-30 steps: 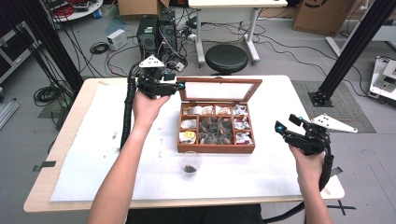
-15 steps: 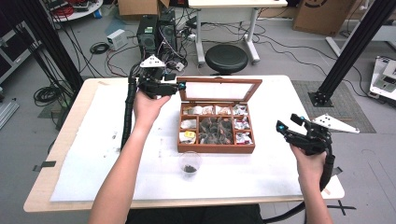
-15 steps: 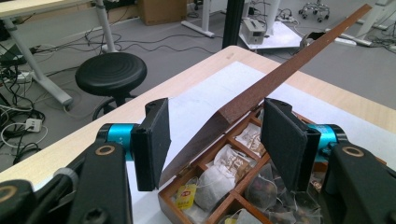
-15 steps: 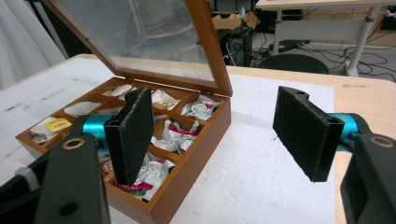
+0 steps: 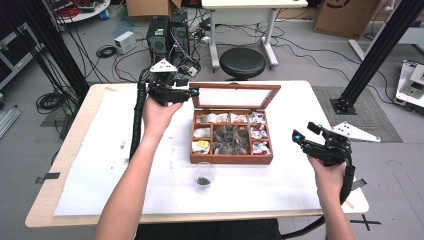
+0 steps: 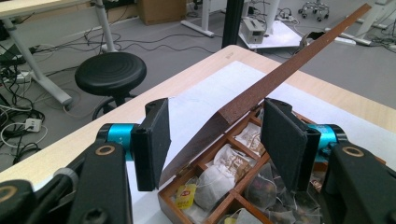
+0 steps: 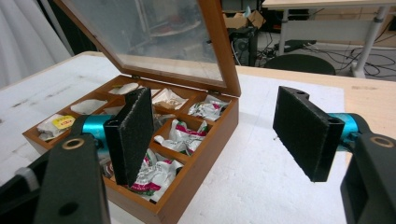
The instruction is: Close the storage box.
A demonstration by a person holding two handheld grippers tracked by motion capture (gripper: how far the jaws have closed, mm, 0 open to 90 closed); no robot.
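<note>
A wooden tea box [image 5: 231,160] stands mid-table, its compartments holding tea bags and foil packets [image 7: 184,133]. Its glass lid [image 5: 235,97] is propped up toward the far side. My left gripper [image 5: 191,93] is at the lid's left corner. In the left gripper view the lid's wooden edge [image 6: 289,70] runs between the jaws of the left gripper [image 6: 217,109], with a gap to each pad, so it is open. To the right of the box my right gripper [image 5: 303,131] hovers above the table. In its own view the right gripper [image 7: 212,93] is wide open with nothing between the pads.
A clear plastic cup [image 5: 203,174] with something dark at its bottom stands in front of the box. A white sheet [image 5: 125,165] covers the table. Behind the table are a black stool [image 5: 242,62], computer towers [image 5: 165,32] and floor cables. A black frame post [image 5: 380,50] rises at the right.
</note>
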